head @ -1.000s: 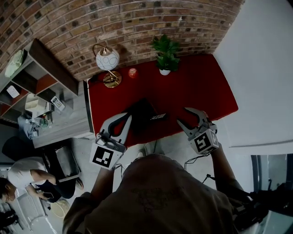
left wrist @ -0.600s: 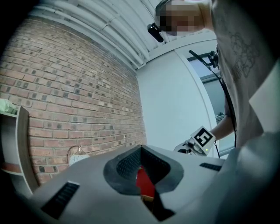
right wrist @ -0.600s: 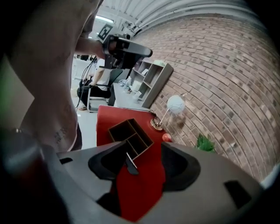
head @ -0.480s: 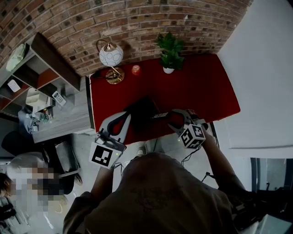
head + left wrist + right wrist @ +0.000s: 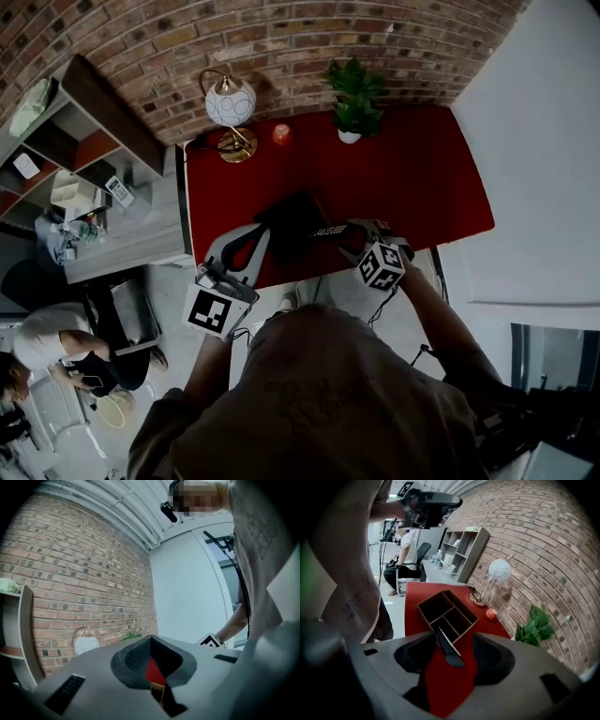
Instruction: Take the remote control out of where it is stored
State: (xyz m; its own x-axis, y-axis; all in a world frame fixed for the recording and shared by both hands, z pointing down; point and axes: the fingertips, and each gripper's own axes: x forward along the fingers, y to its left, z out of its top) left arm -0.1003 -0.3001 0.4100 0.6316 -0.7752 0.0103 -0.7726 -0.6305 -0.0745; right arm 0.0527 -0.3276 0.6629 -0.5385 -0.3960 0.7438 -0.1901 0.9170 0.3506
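Observation:
A dark divided organizer box (image 5: 289, 223) (image 5: 447, 613) stands on the red table (image 5: 412, 187). The black remote control (image 5: 329, 231) (image 5: 450, 649) lies on the tabletop at the box's near edge, with its far end against the box. My right gripper (image 5: 352, 236) (image 5: 453, 645) is open, one jaw on each side of the remote and neither pad touching it. My left gripper (image 5: 257, 238) (image 5: 150, 640) hovers at the table's front edge left of the box, shut, with nothing in it.
At the back of the table, along the brick wall, stand a lamp (image 5: 230, 103), a small red object (image 5: 281, 134) and a potted plant (image 5: 354, 94). A shelf unit (image 5: 66, 141) stands to the left. A person (image 5: 47, 347) sits at lower left.
My right gripper has moved left from the table's front right to straddle the remote. The left gripper has stayed where it was.

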